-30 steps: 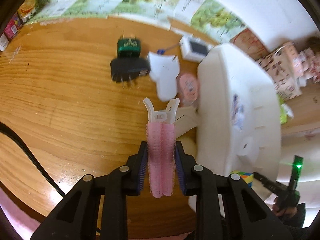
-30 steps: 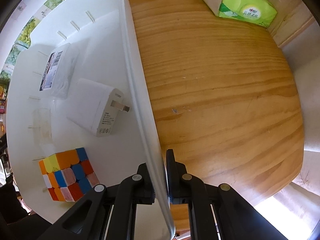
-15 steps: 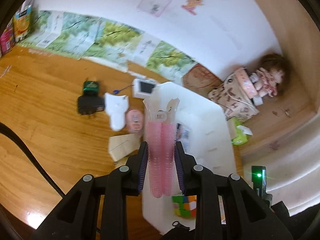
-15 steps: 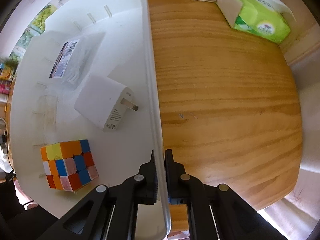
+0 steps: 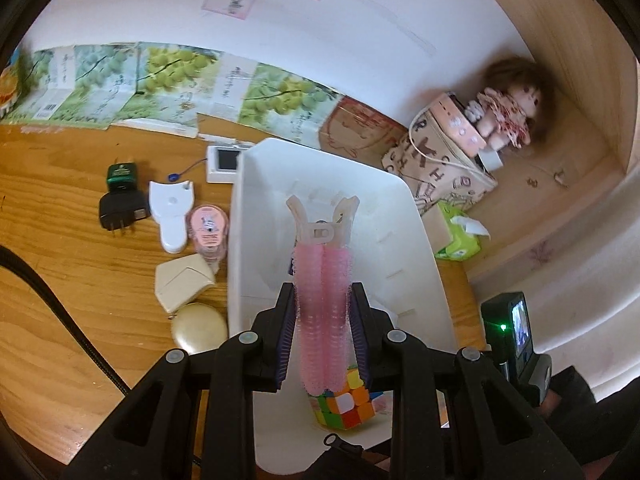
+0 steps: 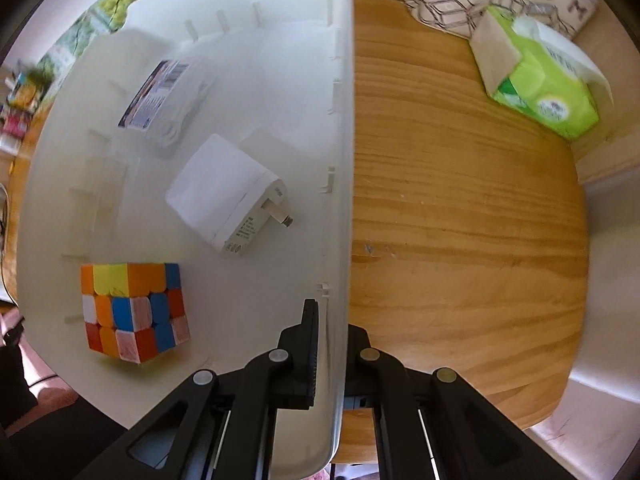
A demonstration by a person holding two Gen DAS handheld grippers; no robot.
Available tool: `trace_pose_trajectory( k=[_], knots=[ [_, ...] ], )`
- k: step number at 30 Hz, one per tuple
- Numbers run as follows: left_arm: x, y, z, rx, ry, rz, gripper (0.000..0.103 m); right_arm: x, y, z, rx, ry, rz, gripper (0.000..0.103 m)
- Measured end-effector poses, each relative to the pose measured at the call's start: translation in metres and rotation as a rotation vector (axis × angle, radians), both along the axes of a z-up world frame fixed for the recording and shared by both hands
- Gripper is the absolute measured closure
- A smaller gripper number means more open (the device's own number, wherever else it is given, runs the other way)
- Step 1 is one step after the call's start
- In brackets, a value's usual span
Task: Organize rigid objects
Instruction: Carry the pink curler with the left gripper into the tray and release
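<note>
We clamp the pink hair-roller clip in our left gripper above the white bin, whose right wall our right gripper pinches, with 1 puzzle cube and 1 white charger inside.

Fuzzy pink hair clip, smooth white plastic bin, grained glossy wooden table.
</note>
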State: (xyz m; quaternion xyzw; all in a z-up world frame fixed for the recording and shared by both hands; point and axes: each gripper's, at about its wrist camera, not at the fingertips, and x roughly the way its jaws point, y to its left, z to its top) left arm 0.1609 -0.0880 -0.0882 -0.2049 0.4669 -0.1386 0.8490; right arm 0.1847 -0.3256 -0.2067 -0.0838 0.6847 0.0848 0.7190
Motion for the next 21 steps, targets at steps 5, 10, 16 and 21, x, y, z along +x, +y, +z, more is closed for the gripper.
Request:
trace_pose_trajectory(
  k=[5, 10, 16, 21],
  knots=[
    [0.002, -0.019, -0.002, 0.029, 0.015, -0.027, 0.075, 0.001, 0.005, 0.001, 0.006, 0.000, 0.049, 0.098],
    [-0.002, -0.035, -0.001, 0.057, 0.006, -0.038, 0.074, 0.003, 0.014, 0.003, 0.014, -0.006, 0.108, 0.098],
    [-0.006, -0.048, -0.002, 0.081, 0.012, -0.018, 0.074, 0.002, 0.025, 0.012, 0.009, -0.013, 0.185, 0.097],
    [-0.012, -0.053, -0.006, 0.117, 0.038, 0.031, 0.072, -0.007, 0.035, 0.017, -0.007, -0.027, 0.253, 0.096]
  ],
)
